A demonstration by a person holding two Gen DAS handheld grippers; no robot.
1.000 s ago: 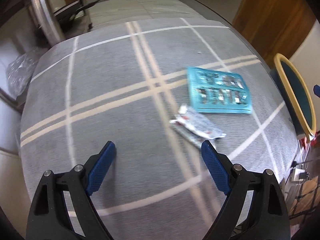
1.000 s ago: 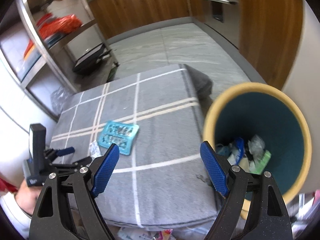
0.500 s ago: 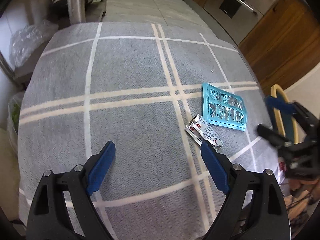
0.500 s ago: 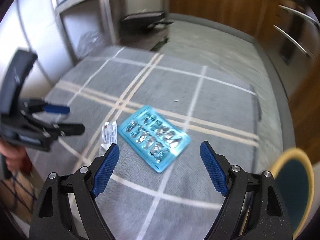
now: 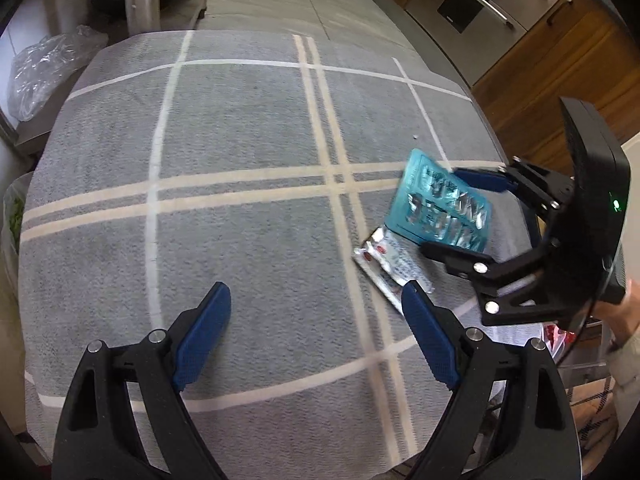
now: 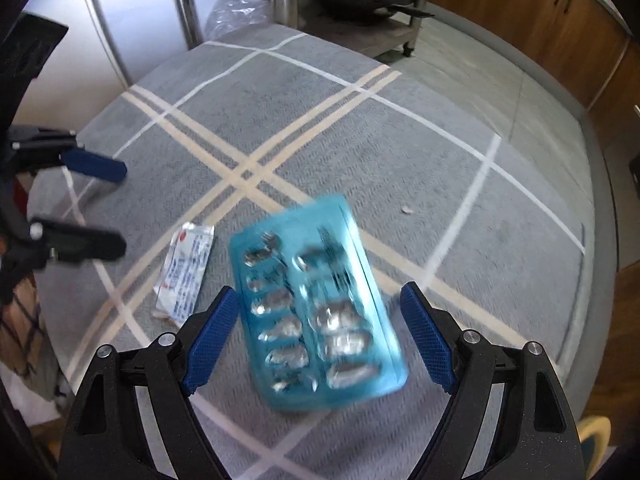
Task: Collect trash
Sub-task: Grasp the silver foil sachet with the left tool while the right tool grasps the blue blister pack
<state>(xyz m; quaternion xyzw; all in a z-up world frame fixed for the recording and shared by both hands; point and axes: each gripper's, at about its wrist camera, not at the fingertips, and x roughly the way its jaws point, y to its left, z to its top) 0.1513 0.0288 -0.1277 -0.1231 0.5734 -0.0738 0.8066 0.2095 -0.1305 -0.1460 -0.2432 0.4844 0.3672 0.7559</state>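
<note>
Two pieces of trash left on the grey cloth (image 5: 240, 140), neither picked up yet. Right claw (image 6: 320, 332) is spread wide, straddling the blue blister pack (image 6: 316, 320), which sits between its fingers, blurred; cannot tell if a pad touches it. White wrapper (image 6: 186, 270) lies just left of the right claw's left finger. Left claw (image 5: 316, 332) is also spread and empty, with the wrapper (image 5: 390, 266) just ahead of its right finger. Bin: only a sliver of rim (image 6: 596, 438) shows at the right claw's lower right; contents hidden. Judgement: grab pack next, then wrapper.
</note>
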